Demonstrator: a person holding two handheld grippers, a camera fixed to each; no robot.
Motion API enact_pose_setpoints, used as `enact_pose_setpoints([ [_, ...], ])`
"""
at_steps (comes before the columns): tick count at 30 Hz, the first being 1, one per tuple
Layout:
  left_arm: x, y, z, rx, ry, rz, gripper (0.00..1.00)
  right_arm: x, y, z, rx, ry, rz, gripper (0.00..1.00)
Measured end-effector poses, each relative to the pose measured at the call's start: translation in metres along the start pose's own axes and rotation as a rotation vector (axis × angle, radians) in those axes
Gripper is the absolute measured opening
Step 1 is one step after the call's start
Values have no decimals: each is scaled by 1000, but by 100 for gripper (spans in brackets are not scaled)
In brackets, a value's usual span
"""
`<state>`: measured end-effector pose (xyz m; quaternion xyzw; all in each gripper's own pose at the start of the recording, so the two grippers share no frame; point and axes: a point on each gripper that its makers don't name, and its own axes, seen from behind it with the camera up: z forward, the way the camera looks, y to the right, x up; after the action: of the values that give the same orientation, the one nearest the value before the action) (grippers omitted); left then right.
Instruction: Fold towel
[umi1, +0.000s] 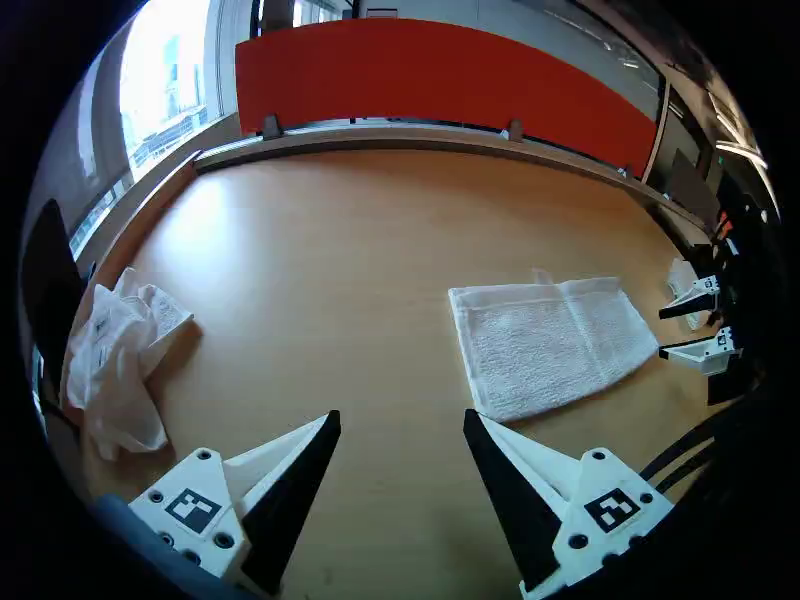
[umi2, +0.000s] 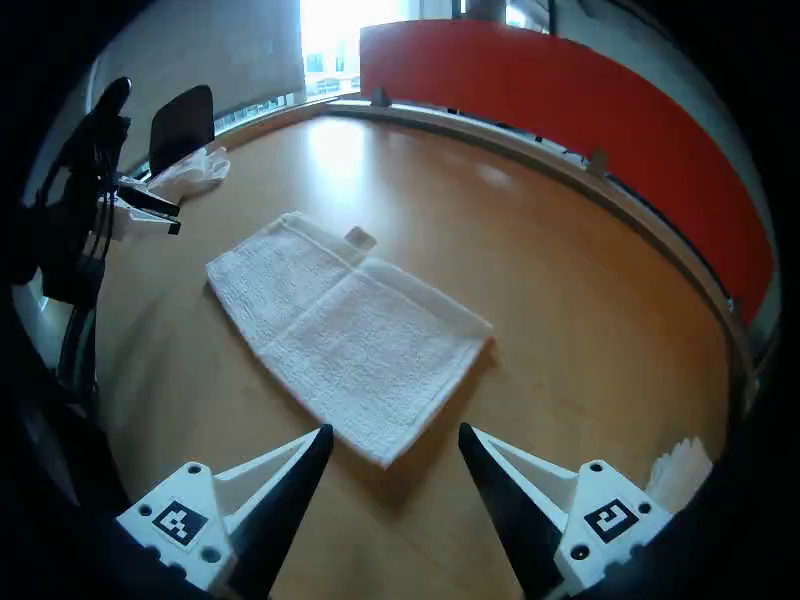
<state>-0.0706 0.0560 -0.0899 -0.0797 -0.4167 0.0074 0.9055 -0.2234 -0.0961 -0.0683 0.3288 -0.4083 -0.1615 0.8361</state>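
A white towel (umi1: 552, 342) lies folded flat on the wooden table (umi1: 350, 260), right of centre in the left gripper view. My left gripper (umi1: 402, 432) hovers open just short of its near corner, nothing between the fingers. In the right gripper view the same towel (umi2: 340, 330) spreads out ahead, its near corner reaching between the tips of my open right gripper (umi2: 392, 443). The right gripper (umi1: 690, 333) also appears at the far right of the left gripper view, beyond the towel's far end. The left gripper (umi2: 150, 215) is seen small at the left of the right gripper view.
A crumpled pile of white cloth (umi1: 120, 360) lies at the table's left edge. An orange divider panel (umi1: 440, 75) stands along the back edge. A dark chair back (umi2: 182, 120) stands by the window. More white cloth (umi2: 680, 470) sits at the right edge.
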Motion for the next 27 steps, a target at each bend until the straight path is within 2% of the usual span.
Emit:
enact_pose_setpoints([
  [6,-5,-8,-3,15,-7,-8,91,-13,-3,6,23,-30,-22,92],
  [14,-10,-11,-5,22,-14,-15,91,-23,-5,13,50,-61,-38,68],
  [22,-10,-13,-6,24,-15,-11,91,-22,-6,12,68,-65,-45,52],
  [27,-11,-13,-6,23,-18,-11,91,-22,-8,13,80,-68,-42,31],
])
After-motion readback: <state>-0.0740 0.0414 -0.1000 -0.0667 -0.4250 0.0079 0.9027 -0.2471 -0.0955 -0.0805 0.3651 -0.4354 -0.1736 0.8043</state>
